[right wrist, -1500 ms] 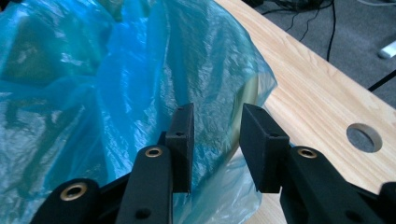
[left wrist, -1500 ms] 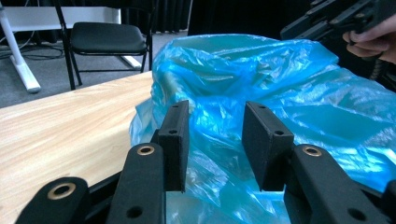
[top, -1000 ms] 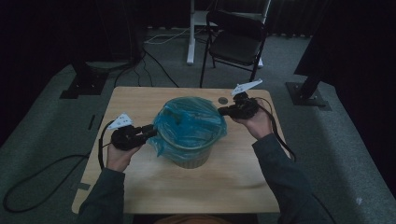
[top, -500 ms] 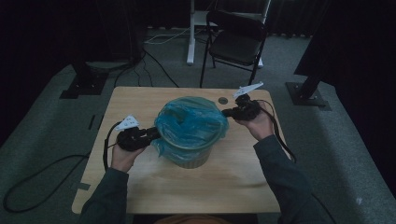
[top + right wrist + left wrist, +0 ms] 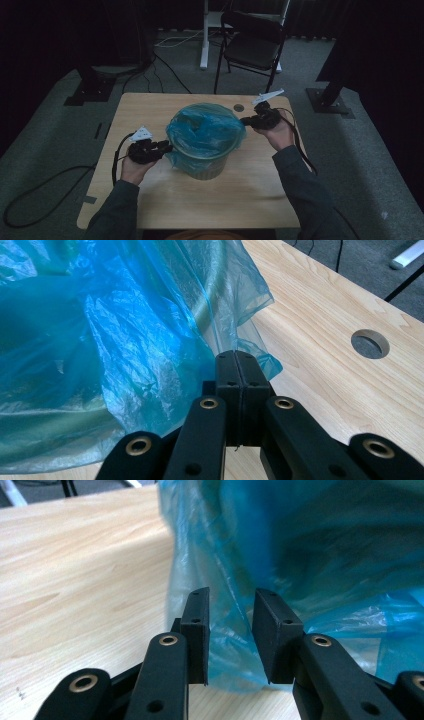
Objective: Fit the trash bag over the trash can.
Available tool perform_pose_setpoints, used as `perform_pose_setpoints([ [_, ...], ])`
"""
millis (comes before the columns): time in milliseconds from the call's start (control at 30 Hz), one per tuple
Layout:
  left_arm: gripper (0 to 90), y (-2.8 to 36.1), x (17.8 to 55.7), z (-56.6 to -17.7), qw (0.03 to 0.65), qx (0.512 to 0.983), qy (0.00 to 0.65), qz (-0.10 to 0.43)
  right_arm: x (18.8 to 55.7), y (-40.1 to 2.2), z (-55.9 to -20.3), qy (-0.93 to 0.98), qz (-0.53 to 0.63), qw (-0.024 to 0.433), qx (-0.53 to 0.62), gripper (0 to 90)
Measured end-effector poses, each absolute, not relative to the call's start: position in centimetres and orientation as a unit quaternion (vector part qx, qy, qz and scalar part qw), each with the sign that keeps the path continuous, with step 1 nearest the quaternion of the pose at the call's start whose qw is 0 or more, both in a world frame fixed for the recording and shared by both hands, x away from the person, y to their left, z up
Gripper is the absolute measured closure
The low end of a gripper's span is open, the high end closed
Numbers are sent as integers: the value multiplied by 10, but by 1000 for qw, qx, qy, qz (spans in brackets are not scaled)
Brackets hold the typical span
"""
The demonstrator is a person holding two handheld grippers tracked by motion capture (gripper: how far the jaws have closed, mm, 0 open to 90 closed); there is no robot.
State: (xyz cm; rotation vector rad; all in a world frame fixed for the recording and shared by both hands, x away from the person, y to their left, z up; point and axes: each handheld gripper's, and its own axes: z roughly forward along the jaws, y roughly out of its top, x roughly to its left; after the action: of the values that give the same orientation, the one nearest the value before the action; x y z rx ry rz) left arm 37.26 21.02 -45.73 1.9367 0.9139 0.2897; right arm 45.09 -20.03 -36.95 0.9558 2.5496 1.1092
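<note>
In the middle of the wooden table (image 5: 150,200) stands a round bin (image 5: 205,167) lined with a thin blue plastic bag (image 5: 205,130), whose edge is folded out over the rim and hangs down the outside all round. The bag is crinkled and see-through, and the pale rim shows through it in the right gripper view.

At the bin's left side, low by the tabletop, sits the left gripper (image 5: 162,146). Its jaws stand apart, and the hanging skirt of the bag lies in the gap between them; in the left gripper view the pads do not press on the plastic. Those jaws have just been opening a little.

At the bin's far right side, up at the rim, is the right gripper (image 5: 246,120). Its jaws are pressed flat together, and the edge of the bag runs right down to their tips; whether a fold of the film is pinched between them I cannot tell.

Just beyond the right gripper a small round hole (image 5: 370,343) goes through the table. Behind the table, on the grey carpet, stands a black folding chair (image 5: 252,47).
</note>
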Motion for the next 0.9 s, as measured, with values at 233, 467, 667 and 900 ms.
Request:
perform_pose_setpoints([
  [233, 675, 216, 379, -466, 460, 788, 393, 116, 452, -200, -372, 864, 373, 98, 323, 900],
  [467, 651, 228, 368, -448, 505, 768, 377, 115, 450, -199, -370, 865, 374, 99, 320, 873],
  [667, 622, 236, 364, -438, 524, 756, 374, 122, 448, -200, -359, 851, 403, 109, 319, 756],
  [900, 584, 227, 371, -427, 530, 755, 365, 125, 450, -188, -352, 845, 427, 105, 303, 703],
])
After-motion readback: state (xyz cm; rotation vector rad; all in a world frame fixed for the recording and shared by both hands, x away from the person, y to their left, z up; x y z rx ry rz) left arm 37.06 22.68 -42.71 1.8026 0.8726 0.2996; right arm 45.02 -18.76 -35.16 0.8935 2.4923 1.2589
